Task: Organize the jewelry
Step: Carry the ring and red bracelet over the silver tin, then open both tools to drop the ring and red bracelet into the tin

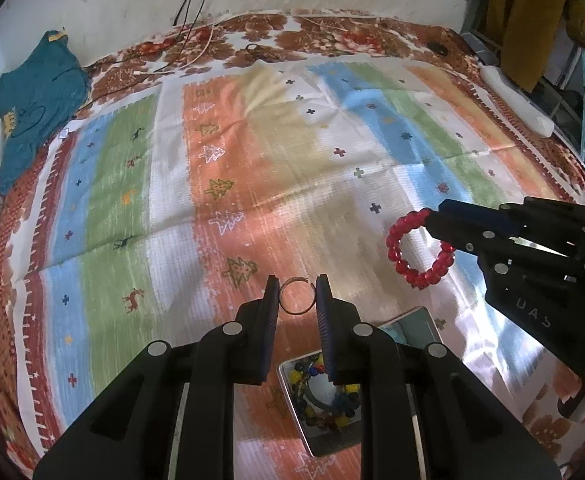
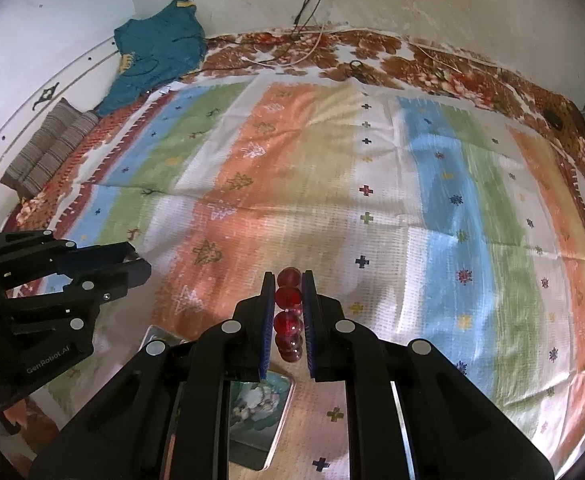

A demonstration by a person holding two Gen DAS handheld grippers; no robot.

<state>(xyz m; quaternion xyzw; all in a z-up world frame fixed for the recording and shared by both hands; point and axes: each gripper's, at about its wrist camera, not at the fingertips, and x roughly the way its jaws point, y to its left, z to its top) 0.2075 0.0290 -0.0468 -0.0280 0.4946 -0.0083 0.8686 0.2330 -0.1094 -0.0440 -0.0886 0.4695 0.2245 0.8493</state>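
My left gripper (image 1: 297, 294) is shut on a thin open metal ring bangle (image 1: 297, 312), held above the striped cloth. Below it a metal tin (image 1: 292, 404) holds several coloured bead pieces. My right gripper (image 2: 287, 294) is shut on a red bead bracelet (image 2: 288, 312), seen edge-on between the blue pads. In the left wrist view the right gripper (image 1: 432, 220) holds the red bead bracelet (image 1: 402, 266) hanging as a loop, to the right of the left gripper. The left gripper also shows in the right wrist view (image 2: 138, 264) at the left.
A striped, patterned cloth (image 1: 252, 160) covers a bed. A tin lid with a picture (image 2: 260, 412) lies under the right gripper. A teal garment (image 1: 36, 96) and cables (image 1: 196, 40) lie at the far edge by the wall. A striped cushion (image 2: 48, 148) lies at the left.
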